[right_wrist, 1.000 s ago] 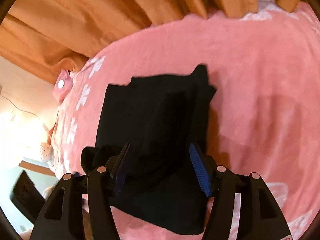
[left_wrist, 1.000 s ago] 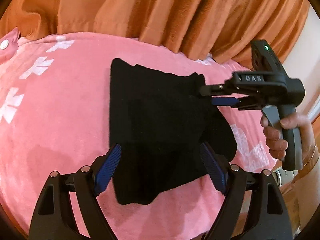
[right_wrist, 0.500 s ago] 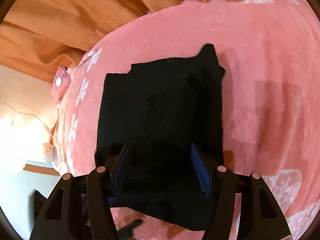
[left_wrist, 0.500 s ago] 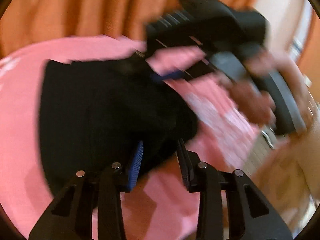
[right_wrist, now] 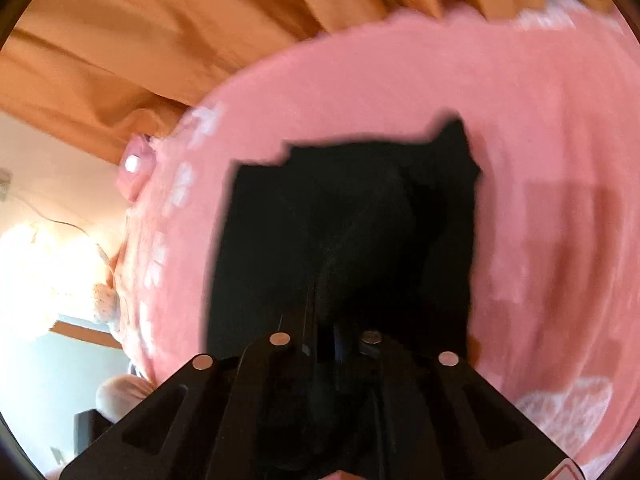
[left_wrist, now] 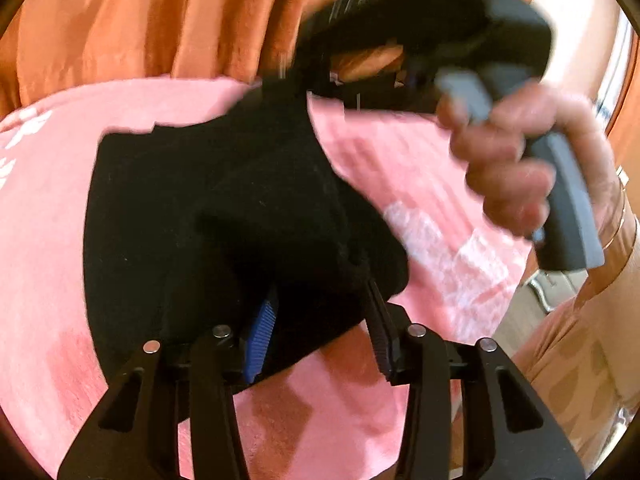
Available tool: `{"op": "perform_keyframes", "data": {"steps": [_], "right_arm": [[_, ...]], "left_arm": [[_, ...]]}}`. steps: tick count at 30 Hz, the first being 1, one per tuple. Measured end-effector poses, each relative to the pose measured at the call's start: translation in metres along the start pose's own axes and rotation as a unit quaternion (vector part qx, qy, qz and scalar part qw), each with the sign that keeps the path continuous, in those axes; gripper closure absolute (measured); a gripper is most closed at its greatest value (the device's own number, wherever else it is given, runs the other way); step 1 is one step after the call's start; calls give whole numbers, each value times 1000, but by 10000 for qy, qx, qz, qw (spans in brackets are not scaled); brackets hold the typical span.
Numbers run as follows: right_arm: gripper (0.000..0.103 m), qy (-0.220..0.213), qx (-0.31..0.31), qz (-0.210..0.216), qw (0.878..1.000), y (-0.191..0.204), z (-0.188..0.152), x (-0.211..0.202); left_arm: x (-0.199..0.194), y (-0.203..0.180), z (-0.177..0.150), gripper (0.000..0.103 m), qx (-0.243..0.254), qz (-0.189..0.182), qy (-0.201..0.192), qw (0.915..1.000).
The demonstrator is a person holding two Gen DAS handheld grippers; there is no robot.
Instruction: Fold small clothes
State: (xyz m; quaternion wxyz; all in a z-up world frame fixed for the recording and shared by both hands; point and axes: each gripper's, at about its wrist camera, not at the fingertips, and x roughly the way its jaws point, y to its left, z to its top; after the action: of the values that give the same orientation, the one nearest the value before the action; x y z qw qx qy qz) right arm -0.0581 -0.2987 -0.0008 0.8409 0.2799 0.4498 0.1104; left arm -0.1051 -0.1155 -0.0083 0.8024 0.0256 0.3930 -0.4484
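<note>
— Where is the garment?

— The black garment [left_wrist: 192,216] lies on the pink blanket [left_wrist: 48,248] that covers the bed, partly folded. Its near right part bulges up in a rounded hump between my two tools, and its far right corner is drawn up off the blanket into a peak.

— What lifts that peak?

— My right gripper [left_wrist: 304,80]. In the left wrist view it is blurred, but the corner of the cloth runs straight up into its tip. In its own view [right_wrist: 320,320] the jaws stand together, with black fabric filling the space right in front of them, so I read them as clamped on that corner. My right hand [left_wrist: 516,164] wraps the grey handle.

— And your left jaws?

— My left gripper [left_wrist: 320,312] sits at the near edge of the garment. The jaws are apart and opening. A fold of the cloth lies between them, covering part of the blue ribbed pad [left_wrist: 262,332] on the left side. I cannot tell whether either pad presses the fabric; the gap looks loose.

— What lies around it all?

— White flower prints on the blanket at the left, and orange curtains [left_wrist: 168,20] hanging behind the bed.
</note>
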Motion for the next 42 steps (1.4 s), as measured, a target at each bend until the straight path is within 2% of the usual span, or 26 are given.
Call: {"op": "perform_keyframes", "data": {"steps": [2, 3, 4, 6, 7, 8, 9, 11, 12, 14, 15, 19, 22, 25, 28, 29, 32, 35, 37, 38, 39, 40, 42], "right_arm": [[98, -637, -660, 240, 9955, 32, 8, -30], [98, -784, -855, 151, 9931, 37, 10, -35], [98, -800, -865, -120, 9930, 33, 14, -34], [97, -394, -536, -1030, 9925, 1, 18, -7], [97, 73, -217, -1430, 9895, -22, 14, 13], [95, 275, 19, -1529, 9879, -33, 10, 21], [91, 354, 235, -1407, 9891, -40, 4, 21], [86, 255, 99, -1249, 9918, -30, -6, 6], [70, 206, -49, -1181, 9928, -22, -15, -6], [48, 109, -147, -843, 9963, -13, -35, -26], [48, 149, -89, -759, 9970, -14, -42, -30], [48, 587, 483, -265, 9968, -25, -74, -28], [48, 921, 684, 154, 9933, -35, -96, -20], [48, 1080, 947, 447, 9886, -46, -106, -10], [48, 1160, 1194, 726, 9834, -55, -103, 3], [48, 1108, 1202, 793, 9834, -54, -99, 5], [48, 844, 1089, 697, 9880, -46, -82, 1], [48, 693, 1124, 741, 9885, -43, -70, 3], [48, 790, 1176, 689, 9875, -48, -66, 12], [52, 787, 1235, 682, 9869, -49, -65, 17], [78, 739, 1139, 606, 9889, -45, -61, 18], [91, 673, 943, 484, 9921, -40, -54, 15], [91, 90, 85, 570, 9983, 4, -32, -17]], "left_arm": [[-2, -3, -3, 59, 85, -106, -11, 9999], [2, -10, -5, 58, 135, -110, 17, 9998], [2, -11, -8, 58, 173, -106, 48, 9998], [-5, -9, -13, 54, 169, -214, 108, 9996], [-12, -6, -14, 52, 130, -283, 109, 9995], [-18, -3, -16, 47, 83, -300, 83, 9995], [-25, 2, -16, 40, -12, -304, 25, 9995], [-39, 16, -15, 29, -319, -270, -113, 9991], [-43, 22, -15, 29, -447, -256, -155, 9986], [-45, 35, -14, 29, -653, -232, -152, 9975], [-43, 39, -13, 29, -739, -221, -122, 9969], [-37, 48, -21, 29, -792, -91, 231, 9965], [-50, 58, -24, 29, -813, -86, 218, 9964], [-44, 65, -32, 28, -784, 202, 336, 9962], [-38, 67, -40, 28, -865, 255, 573, 9943], [-36, 65, -42, 28, -757, 338, 626, 9946], [-35, 60, -43, 28, -552, 557, 550, 9954], [-31, 70, -39, 28, -820, 566, 504, 9937], [-30, 77, -38, 28, -1032, 520, 535, 9919], [-30, 81, -38, 28, -1158, 484, 536, 9906], [-32, 83, -38, 28, -1239, 444, 521, 9899], [-34, 84, -37, 28, -1299, 418, 487, 9894], [-38, 81, -35, 28, -1253, 438, 401, 9903]]}}
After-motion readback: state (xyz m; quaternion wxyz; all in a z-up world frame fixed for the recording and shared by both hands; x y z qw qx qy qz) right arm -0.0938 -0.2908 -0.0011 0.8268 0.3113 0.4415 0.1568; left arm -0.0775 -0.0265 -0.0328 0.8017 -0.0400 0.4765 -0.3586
